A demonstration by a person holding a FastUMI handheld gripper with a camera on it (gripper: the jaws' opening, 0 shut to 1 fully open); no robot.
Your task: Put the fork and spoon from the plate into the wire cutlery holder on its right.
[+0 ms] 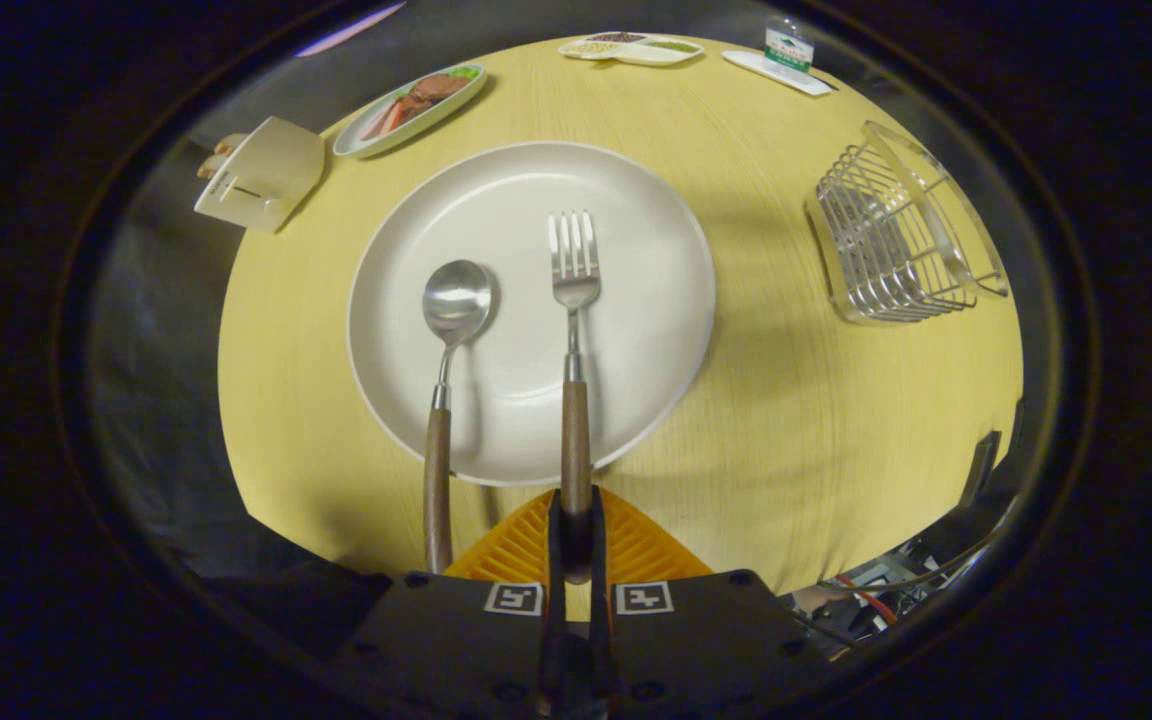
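A: What is nearest?

B: The gripper (576, 520), its two fingers drawn close and clenched on the wooden handle end of the fork (574, 300). The handle sticks out past the near rim of the white plate (656, 400); the tines lie on the plate, pointing away.

A: And the spoon?

B: The spoon (448, 350) lies just left of the fork, roughly parallel, bowl on the plate, handle overhanging the near rim and reaching toward the gripper's left side.

A: Where is the holder?

B: The wire cutlery holder (896, 240) stands right of the plate, well apart from it, with bare yellow table (796, 400) between.

A: Farther off?

B: Near the far table edge: a small pale stand (266, 175) at the left, an oval food dish (411, 108), a divided tray (631, 47), and a card on a flat base (786, 55).
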